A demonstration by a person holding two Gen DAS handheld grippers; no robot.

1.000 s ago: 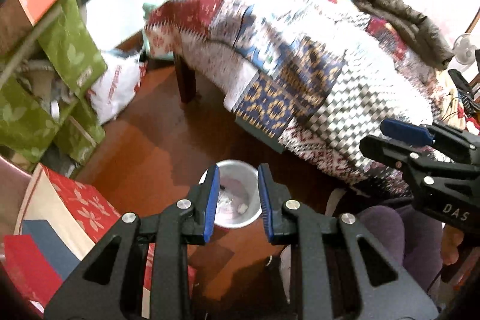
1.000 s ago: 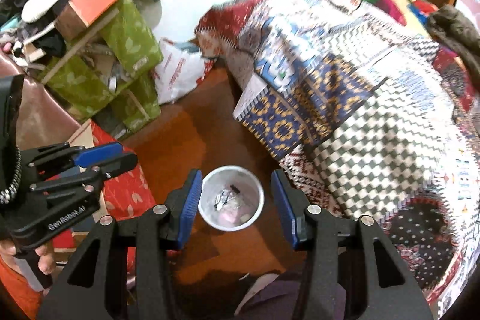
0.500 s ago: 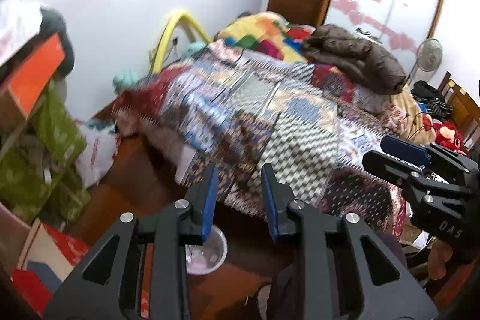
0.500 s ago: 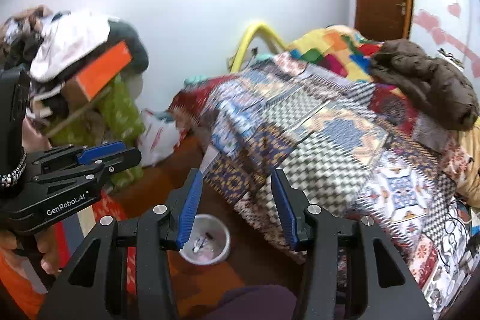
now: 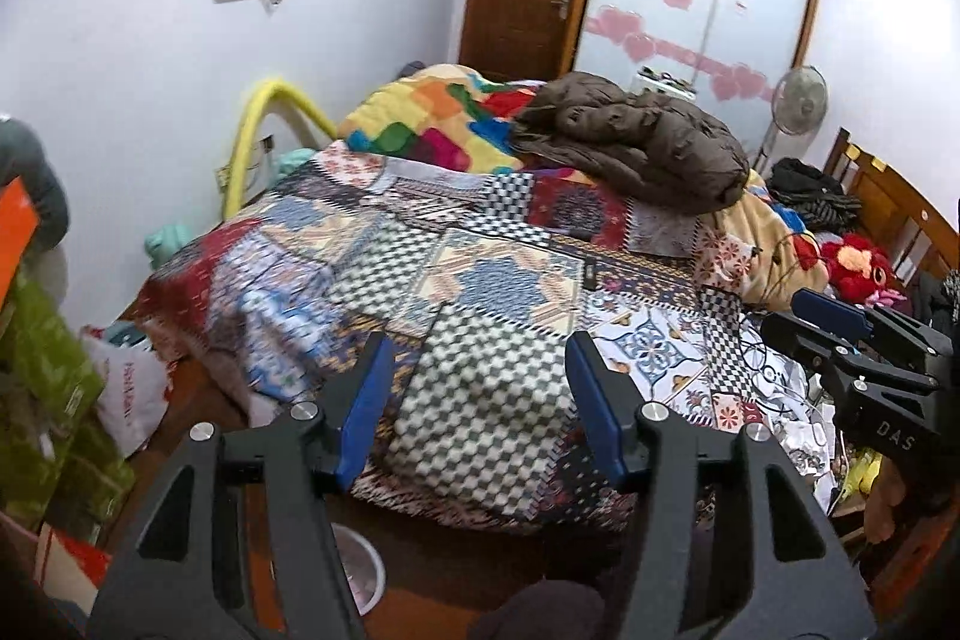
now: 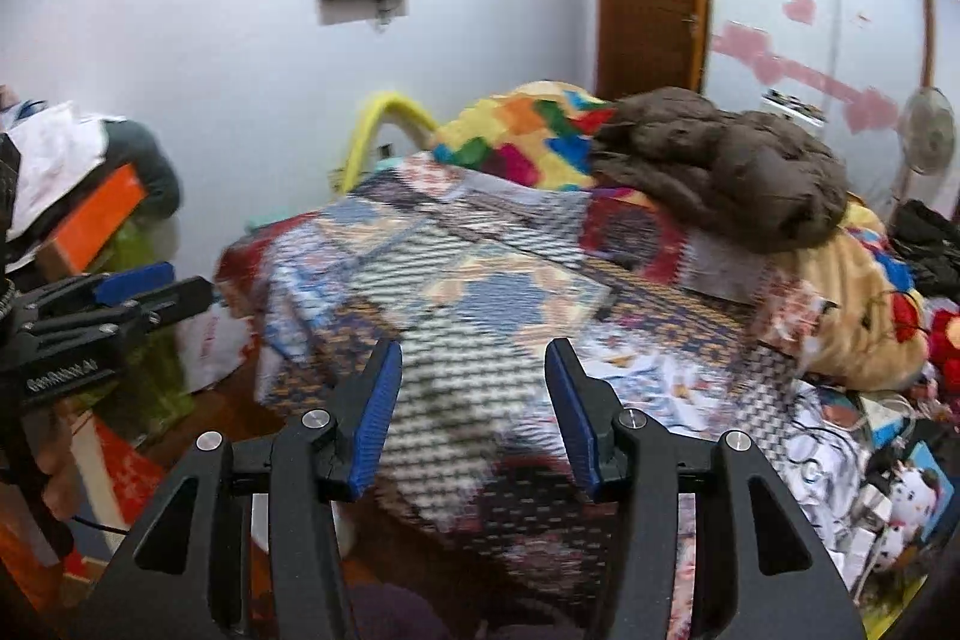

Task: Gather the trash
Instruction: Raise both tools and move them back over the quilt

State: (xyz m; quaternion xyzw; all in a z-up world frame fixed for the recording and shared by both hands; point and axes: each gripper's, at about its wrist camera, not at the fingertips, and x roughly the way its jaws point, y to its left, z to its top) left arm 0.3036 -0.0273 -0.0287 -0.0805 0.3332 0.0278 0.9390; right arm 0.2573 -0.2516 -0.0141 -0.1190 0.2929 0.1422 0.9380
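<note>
Now I see mostly the bed (image 5: 480, 280), its patchwork quilt (image 6: 480, 292) spread across both views, a brown coat (image 5: 636, 148) heaped on the far end and a red plush toy (image 5: 852, 262) off to the right. My left gripper (image 5: 480, 400) hangs over the quilt's near edge; its fingers (image 5: 366, 400) have just been spreading and stand apart with nothing between them. My right gripper (image 6: 474, 406) also sits released, its fingers (image 6: 378, 412) apart and empty, aimed at the same end of the bed. The bin (image 5: 360, 568), a small pale round pail, stands upright on the wooden floor (image 5: 198, 418) at the foot of the bed, mouth facing up, mostly hidden behind my left gripper's frame at the bottom of the left view. I can make out only a pale blur inside it. In the right view I cannot pick the bin out for certain.
</note>
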